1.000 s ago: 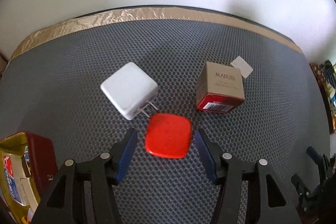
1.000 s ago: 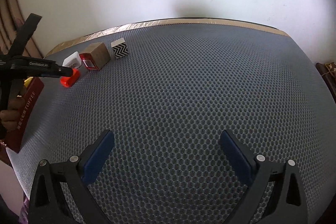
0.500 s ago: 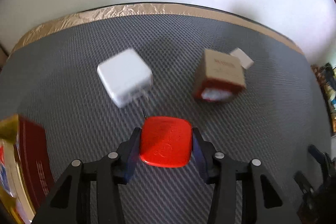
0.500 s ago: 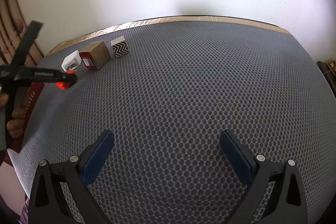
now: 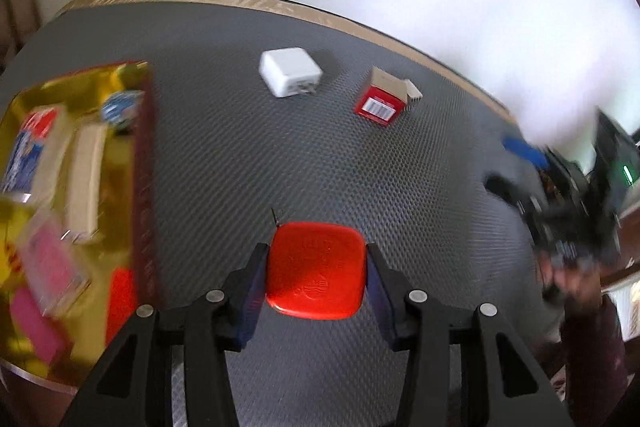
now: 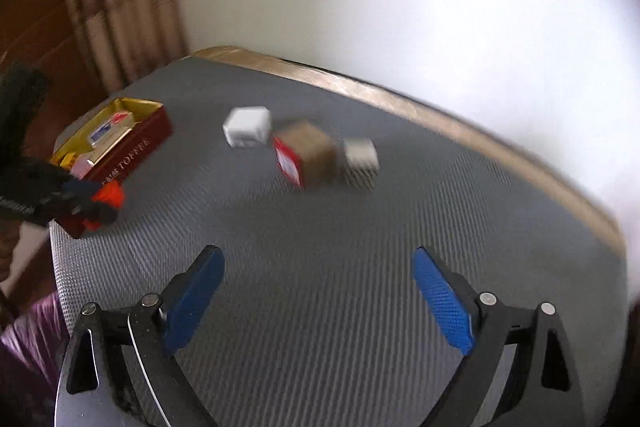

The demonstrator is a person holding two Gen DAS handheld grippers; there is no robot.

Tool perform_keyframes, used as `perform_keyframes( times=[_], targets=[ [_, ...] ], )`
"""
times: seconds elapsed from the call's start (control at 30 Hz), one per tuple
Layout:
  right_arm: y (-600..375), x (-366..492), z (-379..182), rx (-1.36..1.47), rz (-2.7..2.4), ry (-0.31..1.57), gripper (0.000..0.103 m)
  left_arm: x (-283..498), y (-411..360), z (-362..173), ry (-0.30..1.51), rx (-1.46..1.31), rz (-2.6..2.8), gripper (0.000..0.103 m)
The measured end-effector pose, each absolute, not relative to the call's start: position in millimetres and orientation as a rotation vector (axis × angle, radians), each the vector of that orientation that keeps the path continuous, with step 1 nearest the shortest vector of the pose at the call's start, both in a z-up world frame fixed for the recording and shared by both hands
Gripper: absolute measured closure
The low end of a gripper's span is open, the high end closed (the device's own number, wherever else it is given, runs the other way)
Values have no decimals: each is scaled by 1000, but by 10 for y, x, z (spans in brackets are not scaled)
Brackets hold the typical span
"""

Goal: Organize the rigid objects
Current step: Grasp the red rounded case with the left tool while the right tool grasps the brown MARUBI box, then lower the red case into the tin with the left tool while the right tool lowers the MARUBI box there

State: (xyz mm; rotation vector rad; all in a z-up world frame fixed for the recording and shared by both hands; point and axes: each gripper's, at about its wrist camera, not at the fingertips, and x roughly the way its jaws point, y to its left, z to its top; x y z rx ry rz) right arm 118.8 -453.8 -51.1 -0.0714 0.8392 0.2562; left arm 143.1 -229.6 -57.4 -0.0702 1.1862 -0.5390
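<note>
Glossy red plastic piece (image 5: 316,270), a rounded square w/ faint embossing, sits pinched between the blue ribbed pads (image 5: 251,295) of the left gripper (image 5: 316,279), jaws closed onto its two sides, above a grey honeycomb-textured mat (image 5: 400,207) & just right of a gold-lined tin box (image 5: 140,163) w/ dark red walls, packed w/ small cartons. Right gripper (image 6: 318,301) hangs wide apart w/ nothing between its pads. Farther back on the mat: white charger block (image 5: 290,71), then a brown cardboard box (image 5: 385,98) w/ red barcode end, touching a small pale cube (image 6: 361,155) (blurred).
</note>
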Motion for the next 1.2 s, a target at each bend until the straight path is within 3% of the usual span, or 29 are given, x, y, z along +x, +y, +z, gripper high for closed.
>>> perform_keyframes(
  times=[0.23, 0.43, 0.6, 0.63, 0.7, 0.8, 0.93, 1.2],
  targets=[
    [-4105, 1965, -407, -352, 384, 947, 10, 1208, -1701, -225, 1113, -85, -464, 56],
    [-3846, 2375, -613, -528, 399, 1045, 10, 1149, -1301, -114, 1098, -133, -406, 56],
    [-3795, 2653, -813, -586, 371, 1131, 16, 1076, -1004, -84, 1097, -147, -358, 56],
    [-3797, 2690, -839, -587, 367, 1146, 25, 1072, -973, -91, 1101, -150, -355, 56],
    [-3810, 2752, -914, -572, 369, 1198, 54, 1064, -896, -126, 1111, -158, -340, 56],
    [-3757, 2722, -940, -588, 336, 1211, 59, 1015, -750, -145, 1121, -173, -317, 56],
    [-3757, 2483, -692, -511, 294, 1124, 59, 1003, -589, -173, 1117, -188, -290, 56],
    [-3905, 1528, -157, -23, 372, 938, 59, 1212, -553, -222, 1089, -138, -280, 56]
  ],
)
